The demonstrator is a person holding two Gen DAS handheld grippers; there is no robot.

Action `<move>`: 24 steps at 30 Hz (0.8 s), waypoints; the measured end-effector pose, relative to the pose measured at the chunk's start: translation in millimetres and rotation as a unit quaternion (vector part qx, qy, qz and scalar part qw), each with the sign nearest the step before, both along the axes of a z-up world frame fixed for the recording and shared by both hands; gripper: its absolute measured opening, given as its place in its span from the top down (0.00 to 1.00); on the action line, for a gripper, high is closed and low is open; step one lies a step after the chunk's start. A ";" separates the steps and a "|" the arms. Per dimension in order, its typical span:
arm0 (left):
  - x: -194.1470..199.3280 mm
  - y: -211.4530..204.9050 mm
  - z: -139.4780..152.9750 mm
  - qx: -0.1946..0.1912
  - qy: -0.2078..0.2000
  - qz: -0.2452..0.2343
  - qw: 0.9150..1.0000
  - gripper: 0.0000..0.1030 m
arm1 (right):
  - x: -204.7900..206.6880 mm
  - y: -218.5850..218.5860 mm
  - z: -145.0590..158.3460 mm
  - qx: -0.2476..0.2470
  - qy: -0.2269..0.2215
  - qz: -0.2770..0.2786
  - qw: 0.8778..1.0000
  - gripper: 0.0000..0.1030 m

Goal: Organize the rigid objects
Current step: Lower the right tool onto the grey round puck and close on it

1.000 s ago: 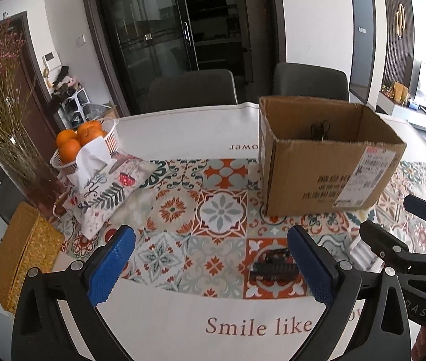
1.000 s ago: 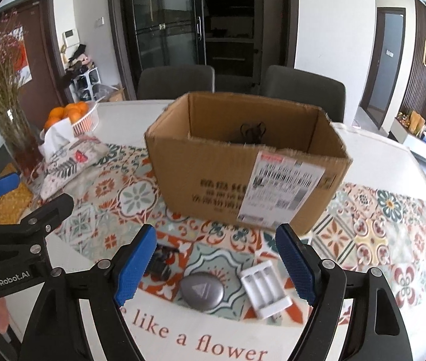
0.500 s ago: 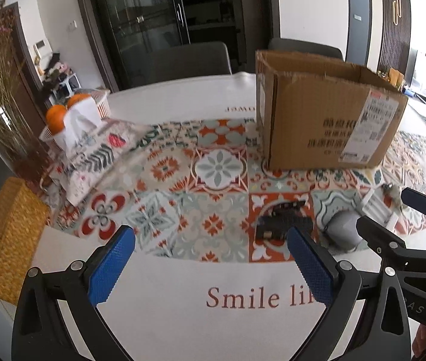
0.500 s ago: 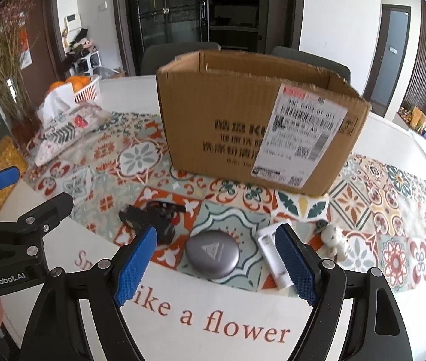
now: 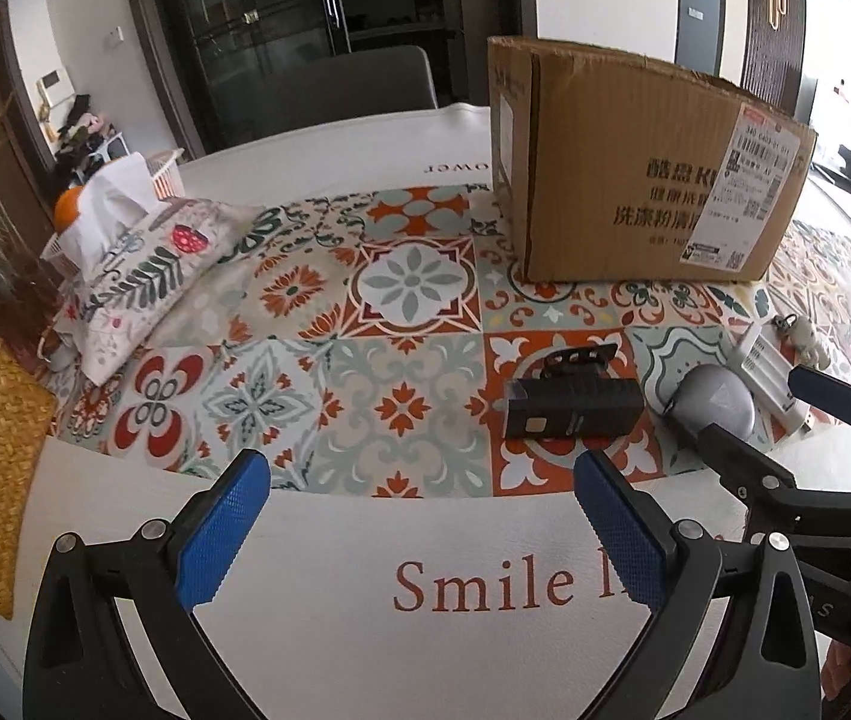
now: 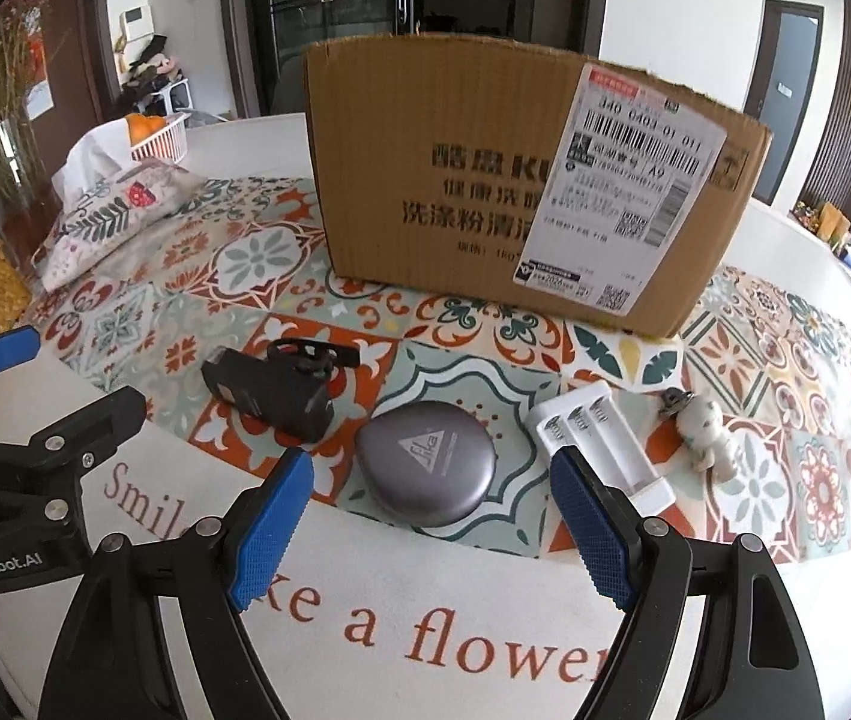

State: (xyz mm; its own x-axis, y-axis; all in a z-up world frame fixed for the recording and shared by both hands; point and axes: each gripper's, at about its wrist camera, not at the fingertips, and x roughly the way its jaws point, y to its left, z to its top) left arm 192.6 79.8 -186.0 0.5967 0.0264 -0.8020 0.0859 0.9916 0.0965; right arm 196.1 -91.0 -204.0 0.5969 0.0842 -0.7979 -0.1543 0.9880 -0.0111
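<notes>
Fig.: both tools low over the desk (image 5: 329,600) edge, approach phase. Left hand-held gripper (image 5: 419,516): jaws spread wide, nothing btwn them; aimed toward the black clip device (image 5: 572,414), which sits just ahead and slightly to the right of its axis. Right hand-held gripper (image 6: 431,522): jaws likewise spread, empty; the grey round case (image 6: 425,471) lies just in front of the gap, so it is prob. the next pick.

Loose items form a row on the patterned cloth, near the front edge, w/ the cardboard box (image 6: 485,180) standing behind them, presumably the drop target, close enough for a short lift-and-carry. L to R in right view: black clip device (image 6: 272,387), grey round case, white battery holder (image 6: 602,450) w/ empty slots, small toy figure (image 6: 704,426).

Containers: box open at top; inside not visible from either view, contents unknown. White basket (image 6: 161,141) at far left holds oranges. Tissue pouch (image 5: 143,264) has a tissue sticking up.
</notes>
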 end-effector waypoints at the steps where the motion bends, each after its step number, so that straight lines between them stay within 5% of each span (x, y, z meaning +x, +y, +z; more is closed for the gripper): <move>1: 0.8 -0.2 -3.1 -0.001 0.002 -0.001 1.000 0.00 | 1.1 0.3 -2.4 0.000 0.002 0.001 1.000 0.21; 24: 21.3 -1.9 -26.9 0.001 0.028 -0.017 0.999 0.00 | 23.0 -0.9 -31.3 0.008 0.019 -0.005 1.000 0.36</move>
State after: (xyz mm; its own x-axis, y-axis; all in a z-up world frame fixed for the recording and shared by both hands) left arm 213.9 77.9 -212.9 0.5509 0.0094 -0.8345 0.1246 0.9878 0.0934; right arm 219.1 -92.0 -235.3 0.5668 0.0911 -0.8188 -0.1436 0.9896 0.0107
